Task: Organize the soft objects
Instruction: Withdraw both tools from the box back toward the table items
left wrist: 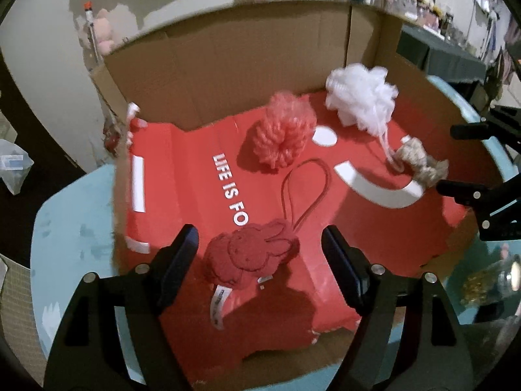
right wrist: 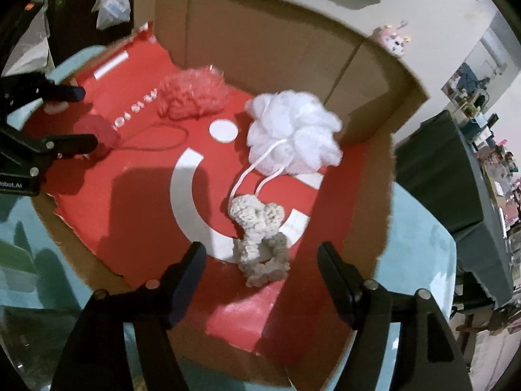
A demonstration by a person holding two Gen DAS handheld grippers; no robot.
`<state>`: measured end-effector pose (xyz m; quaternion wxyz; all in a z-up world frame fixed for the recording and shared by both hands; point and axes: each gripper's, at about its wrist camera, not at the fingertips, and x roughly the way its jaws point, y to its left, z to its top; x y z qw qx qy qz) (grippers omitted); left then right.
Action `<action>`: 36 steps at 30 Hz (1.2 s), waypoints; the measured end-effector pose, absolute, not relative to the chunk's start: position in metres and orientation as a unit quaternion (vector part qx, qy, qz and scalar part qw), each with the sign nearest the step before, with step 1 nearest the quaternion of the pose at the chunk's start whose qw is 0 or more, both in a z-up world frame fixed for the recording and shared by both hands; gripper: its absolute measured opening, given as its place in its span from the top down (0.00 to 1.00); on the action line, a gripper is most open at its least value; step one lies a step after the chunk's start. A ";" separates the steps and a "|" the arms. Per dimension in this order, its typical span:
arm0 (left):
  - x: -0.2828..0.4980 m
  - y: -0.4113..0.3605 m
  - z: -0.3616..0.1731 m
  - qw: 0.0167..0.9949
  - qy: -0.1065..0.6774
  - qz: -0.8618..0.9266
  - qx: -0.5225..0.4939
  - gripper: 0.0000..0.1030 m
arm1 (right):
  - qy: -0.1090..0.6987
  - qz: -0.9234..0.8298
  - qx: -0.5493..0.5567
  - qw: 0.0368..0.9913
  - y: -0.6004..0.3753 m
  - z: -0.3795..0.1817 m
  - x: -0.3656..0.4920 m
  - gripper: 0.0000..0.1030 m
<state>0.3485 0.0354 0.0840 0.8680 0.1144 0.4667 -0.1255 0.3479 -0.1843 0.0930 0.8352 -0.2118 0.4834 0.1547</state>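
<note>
A flattened cardboard box [left wrist: 228, 62] with a red printed inner face [right wrist: 130, 215] lies on a light-blue table [left wrist: 65, 221]. On the red face rest a pink bath pouf [left wrist: 283, 133], a white bath pouf [left wrist: 361, 94], a beige knitted piece [right wrist: 260, 238] and a dark red plush bunny [left wrist: 250, 257] with a cord loop. My left gripper [left wrist: 260, 252] is open astride the bunny, its pads clear of it. My right gripper [right wrist: 262, 260] hangs open just above the beige knitted piece, not touching it. Each gripper also shows at the edge of the other's view.
Brown cardboard walls stand upright behind and to the right of the red face. Beyond the box are a pink plush toy [left wrist: 104, 32], a bottle [left wrist: 89, 29], a plastic bag [left wrist: 13, 166] and a dark-covered table [right wrist: 456, 176] crowded with small items.
</note>
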 end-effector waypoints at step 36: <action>0.036 0.018 0.175 0.982 0.161 -0.101 -0.010 0.00 | 0.132 0.098 -0.047 0.985 -0.241 0.189 0.037 0.00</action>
